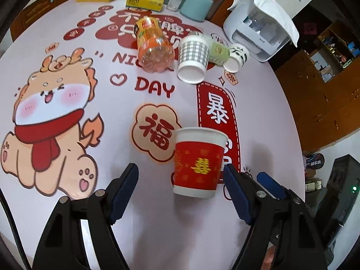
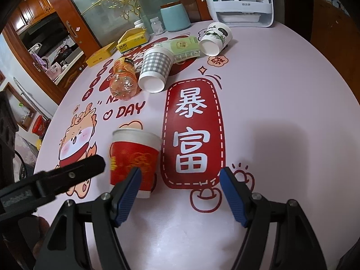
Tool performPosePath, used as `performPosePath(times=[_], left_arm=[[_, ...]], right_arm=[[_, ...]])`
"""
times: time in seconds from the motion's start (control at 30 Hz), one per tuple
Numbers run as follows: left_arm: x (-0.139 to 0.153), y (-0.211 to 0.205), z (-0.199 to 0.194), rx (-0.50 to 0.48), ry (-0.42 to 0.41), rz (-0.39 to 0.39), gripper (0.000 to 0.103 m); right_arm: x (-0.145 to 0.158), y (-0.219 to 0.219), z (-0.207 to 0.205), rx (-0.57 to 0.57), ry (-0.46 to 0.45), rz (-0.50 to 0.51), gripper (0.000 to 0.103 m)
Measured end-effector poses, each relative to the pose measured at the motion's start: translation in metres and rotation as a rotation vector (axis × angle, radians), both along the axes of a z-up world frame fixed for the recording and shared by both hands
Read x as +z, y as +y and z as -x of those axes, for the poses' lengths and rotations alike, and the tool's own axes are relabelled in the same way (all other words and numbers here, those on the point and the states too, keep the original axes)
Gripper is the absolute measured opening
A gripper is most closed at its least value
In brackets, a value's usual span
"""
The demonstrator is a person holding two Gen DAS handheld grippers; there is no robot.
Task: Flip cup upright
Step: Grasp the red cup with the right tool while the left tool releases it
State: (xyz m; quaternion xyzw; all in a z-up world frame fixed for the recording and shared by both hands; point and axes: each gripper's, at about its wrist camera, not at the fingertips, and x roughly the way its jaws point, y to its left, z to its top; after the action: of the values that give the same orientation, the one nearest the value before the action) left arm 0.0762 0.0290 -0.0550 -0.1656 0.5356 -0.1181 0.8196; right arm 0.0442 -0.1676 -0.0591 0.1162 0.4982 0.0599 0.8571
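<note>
A red paper cup [image 1: 197, 162] with a gold emblem stands upright on the printed table, mouth up. It also shows in the right wrist view [image 2: 133, 159]. My left gripper [image 1: 181, 173] is open, and the cup sits between its fingers, close to the right finger, not gripped. My right gripper [image 2: 181, 175] is open and empty, its left finger just in front of the cup. The right gripper's blue finger [image 1: 270, 185] shows beside the left gripper.
A grey checked cup [image 1: 193, 58], a panda-print cup [image 1: 237, 56] and an orange bottle [image 1: 153, 45] lie on their sides farther back, with a green tissue pack [image 1: 219, 51]. Yellow boxes [image 1: 145, 0], a teal canister [image 1: 195, 5] and a white appliance [image 1: 258, 29] stand at the far edge.
</note>
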Motion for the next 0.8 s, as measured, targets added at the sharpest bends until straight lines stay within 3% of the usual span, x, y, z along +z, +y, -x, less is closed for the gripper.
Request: performPosePath(times=[0.23,0.67,0.8], left_arm=[[0.012,0.009,0.006,-0.004,-0.043,-0.041,0.076],[0.002,0.018,0.001,-0.017,-0.019,-0.05,0.076],[0.001,0.017,-0.005,-0.046,-0.014,-0.087,0.076]], right_arm=[[0.002,0.006,-0.004,0.02,0.005,-0.033,0.072],[-0.009,0.009,-0.025,0.02,0.089,-0.118,0.072],[-0.014,0.01,-0.034,0.025,0.129,-0.138,0.072]])
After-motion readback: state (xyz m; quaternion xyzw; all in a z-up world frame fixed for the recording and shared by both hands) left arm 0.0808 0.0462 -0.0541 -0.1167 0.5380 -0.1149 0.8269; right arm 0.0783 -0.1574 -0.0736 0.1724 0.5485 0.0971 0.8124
